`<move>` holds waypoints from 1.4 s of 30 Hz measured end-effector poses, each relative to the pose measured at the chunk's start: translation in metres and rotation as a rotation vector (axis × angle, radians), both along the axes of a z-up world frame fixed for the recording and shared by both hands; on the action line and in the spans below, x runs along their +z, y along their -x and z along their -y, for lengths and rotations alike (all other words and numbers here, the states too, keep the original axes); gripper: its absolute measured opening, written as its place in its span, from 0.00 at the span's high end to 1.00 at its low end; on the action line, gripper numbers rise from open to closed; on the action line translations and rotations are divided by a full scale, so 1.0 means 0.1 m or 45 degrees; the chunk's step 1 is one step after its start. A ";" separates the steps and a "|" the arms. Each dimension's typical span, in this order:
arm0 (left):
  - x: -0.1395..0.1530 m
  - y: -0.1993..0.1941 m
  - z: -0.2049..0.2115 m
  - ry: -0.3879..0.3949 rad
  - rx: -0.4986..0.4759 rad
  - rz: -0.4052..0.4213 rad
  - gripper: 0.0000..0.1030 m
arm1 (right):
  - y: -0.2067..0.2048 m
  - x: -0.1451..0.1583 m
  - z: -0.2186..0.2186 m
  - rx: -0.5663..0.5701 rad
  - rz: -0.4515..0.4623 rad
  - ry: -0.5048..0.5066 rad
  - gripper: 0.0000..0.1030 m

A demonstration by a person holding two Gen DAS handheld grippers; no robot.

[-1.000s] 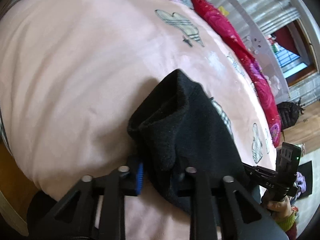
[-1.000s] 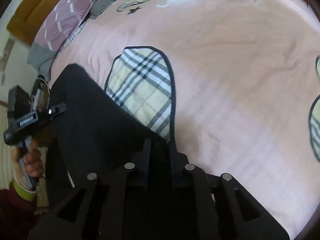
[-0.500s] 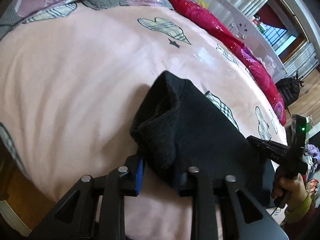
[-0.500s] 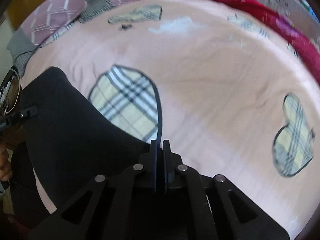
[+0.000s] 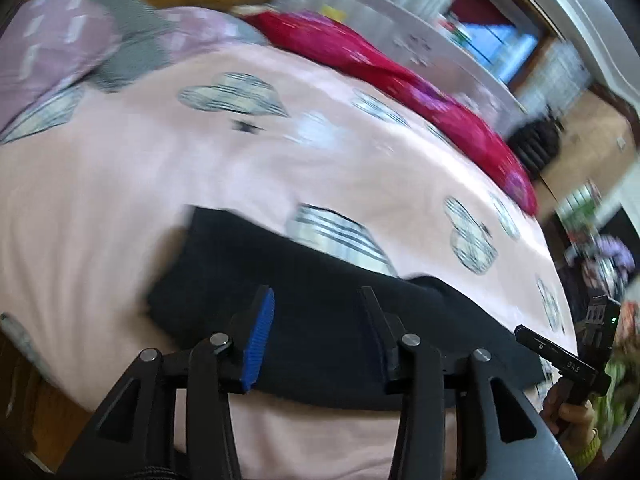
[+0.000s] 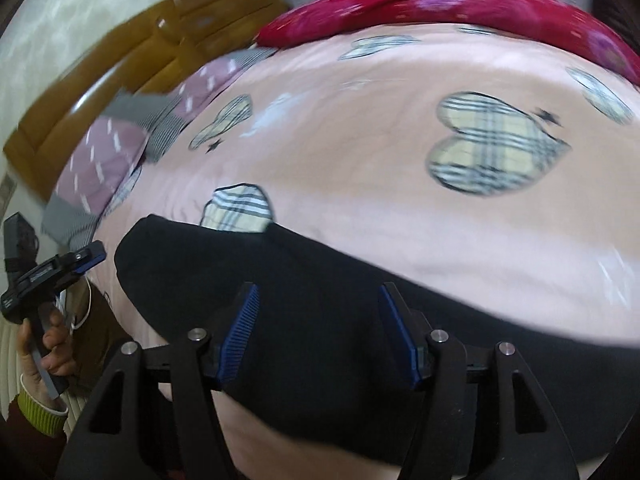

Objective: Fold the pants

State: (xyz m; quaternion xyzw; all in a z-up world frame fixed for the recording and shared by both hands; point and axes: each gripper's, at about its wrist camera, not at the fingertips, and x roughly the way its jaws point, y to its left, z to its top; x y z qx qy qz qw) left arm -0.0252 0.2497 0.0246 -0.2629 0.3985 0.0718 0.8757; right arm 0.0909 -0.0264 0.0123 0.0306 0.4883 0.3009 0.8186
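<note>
Pants lay flat as a dark folded band along the near edge of the pink bedspread, partly covering one of its plaid hearts. Both tools stood with fingers spread wide and empty, the left gripper and the right gripper each above the black cloth with nothing between the pads. Risk lay, I judged, in the fabric sitting so close to the mattress edge: a one-layer pinch or a careless drag could pull the fold open or slide the bundle off the bed.
</note>
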 end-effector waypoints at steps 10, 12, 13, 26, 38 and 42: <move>-0.03 -0.96 1.40 -0.014 -0.520 -0.087 0.48 | 0.54 0.00 1.35 -0.372 -0.032 -0.054 0.39; -0.02 -1.10 1.69 -0.032 -0.608 -0.101 0.46 | 0.63 -0.01 1.54 -0.445 -0.045 -0.069 0.39; -0.01 -1.18 1.84 -0.040 -0.657 -0.112 0.45 | 0.68 -0.03 1.64 -0.488 -0.055 -0.075 0.39; -0.27 -2.00 3.45 -0.090 -1.224 -0.305 0.37 | 0.82 -0.47 2.59 -0.955 -0.220 -0.293 0.38; -0.66 -2.55 4.56 -0.142 -1.517 -0.445 0.38 | 0.66 -0.61 2.80 -1.006 -0.181 -0.436 0.56; -0.76 -2.63 4.86 -0.160 -1.579 -0.468 0.38 | 0.69 -0.70 2.95 -1.022 -0.196 -0.476 0.87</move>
